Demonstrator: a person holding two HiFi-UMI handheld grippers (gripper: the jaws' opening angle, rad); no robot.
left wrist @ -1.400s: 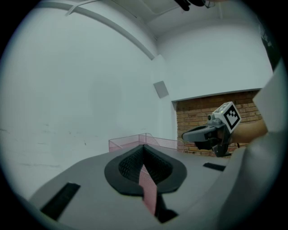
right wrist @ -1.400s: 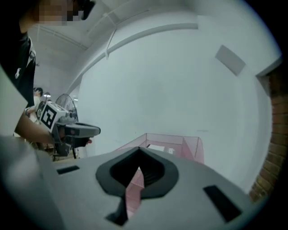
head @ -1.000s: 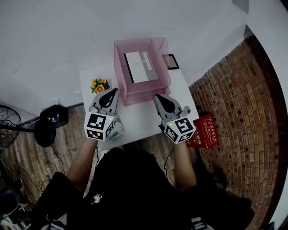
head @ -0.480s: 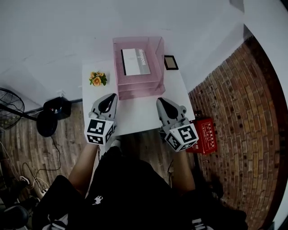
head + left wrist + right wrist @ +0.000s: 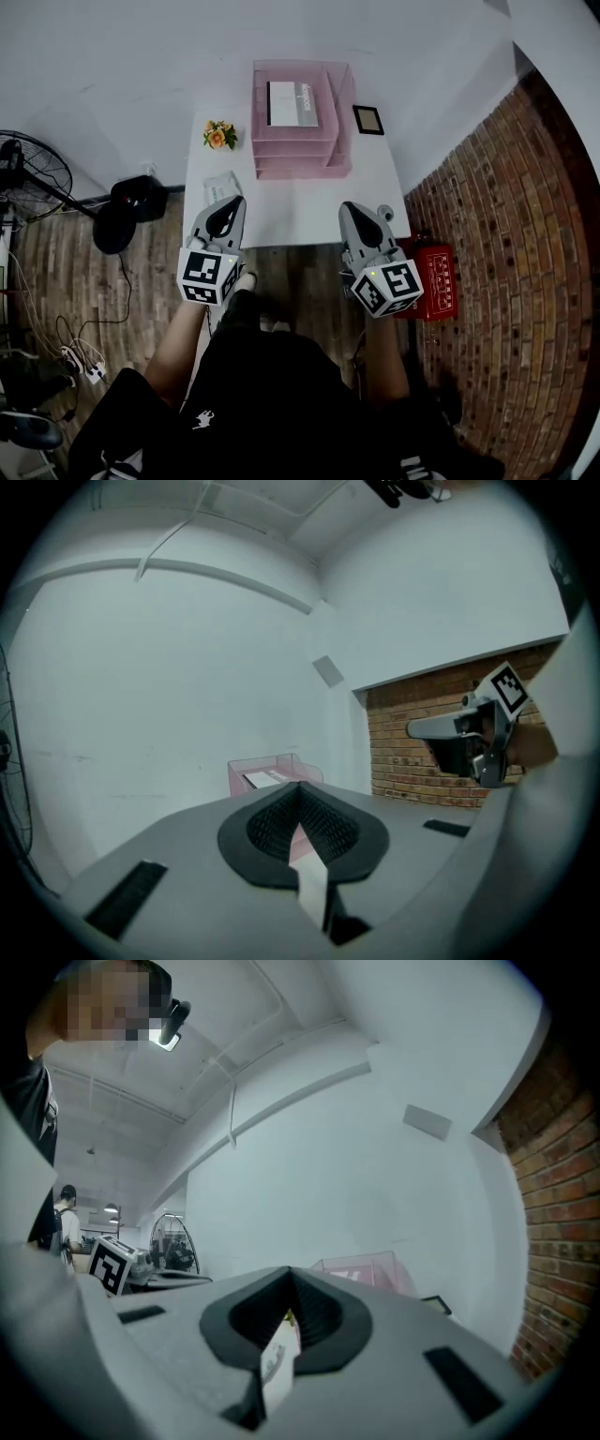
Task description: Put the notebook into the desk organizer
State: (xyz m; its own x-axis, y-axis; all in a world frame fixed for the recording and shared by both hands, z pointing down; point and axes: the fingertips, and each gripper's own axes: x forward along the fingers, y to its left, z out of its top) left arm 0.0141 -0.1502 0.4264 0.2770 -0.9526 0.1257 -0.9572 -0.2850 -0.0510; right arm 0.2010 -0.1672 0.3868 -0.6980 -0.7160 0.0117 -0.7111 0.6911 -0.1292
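The pink desk organizer [image 5: 300, 141] stands at the far side of the white table [image 5: 300, 202]. The white notebook [image 5: 289, 103] lies flat in its top tray. My left gripper [image 5: 228, 208] and right gripper [image 5: 353, 214] hover side by side over the table's near edge, well short of the organizer. Both are shut and hold nothing. The left gripper view looks past the meeting jaw tips [image 5: 300, 787] to the organizer [image 5: 267, 772], with the right gripper [image 5: 469, 738] off to the right. The right gripper view shows the organizer [image 5: 361, 1271] beyond its own shut tips [image 5: 289, 1274].
Orange flowers [image 5: 218, 134] stand left of the organizer and a small picture frame [image 5: 367, 119] lies to its right. A packet [image 5: 217, 186] lies near the table's left edge. On the floor are a fan [image 5: 28, 178], a black object [image 5: 141, 197] and a red box [image 5: 436, 281].
Both grippers have drawn back from the organizer to the table's near edge, and the person has stepped back with them. The notebook has stayed in the top tray.
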